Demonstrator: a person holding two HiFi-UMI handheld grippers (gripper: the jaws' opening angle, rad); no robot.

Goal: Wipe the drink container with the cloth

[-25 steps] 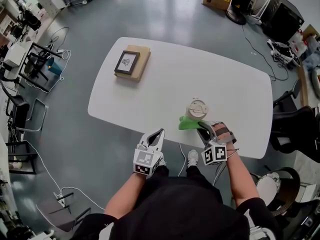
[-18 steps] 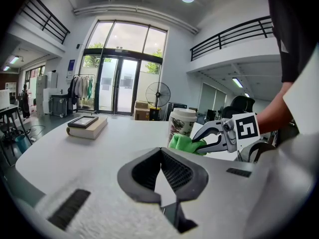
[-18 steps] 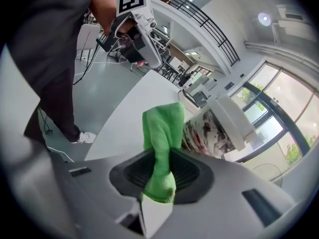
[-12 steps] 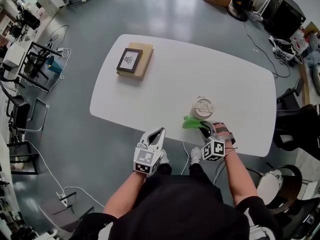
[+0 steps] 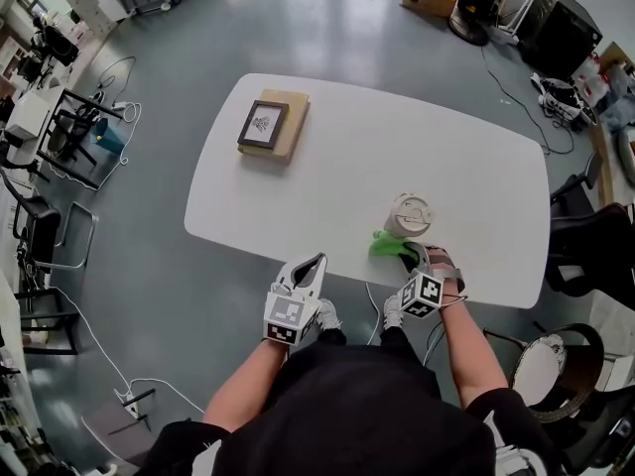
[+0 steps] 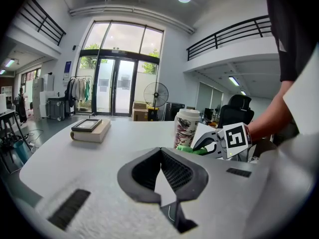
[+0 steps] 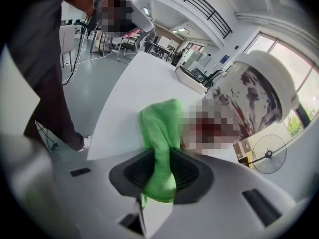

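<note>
A white lidded paper cup (image 5: 409, 215) with a dark red pattern stands upright near the front edge of the white table (image 5: 347, 157). My right gripper (image 5: 409, 263) is shut on a green cloth (image 5: 391, 247), which lies against the cup's lower near side. In the right gripper view the cloth (image 7: 160, 133) runs from between the jaws up to the cup (image 7: 254, 101). My left gripper (image 5: 316, 263) hangs off the table's front edge, left of the cup, shut and holding nothing. The left gripper view shows the cup (image 6: 187, 127), the cloth (image 6: 191, 150) and the right gripper (image 6: 215, 143) ahead on the right.
A framed picture lies on a tan book (image 5: 271, 127) at the table's far left. Black chairs (image 5: 585, 256) stand at the right of the table, and a cable (image 5: 516, 102) runs on the grey floor. Racks (image 5: 60, 127) stand at the left.
My right gripper has drawn a little closer to the cup, keeping the green cloth against its base. The left gripper has stayed where it was.
</note>
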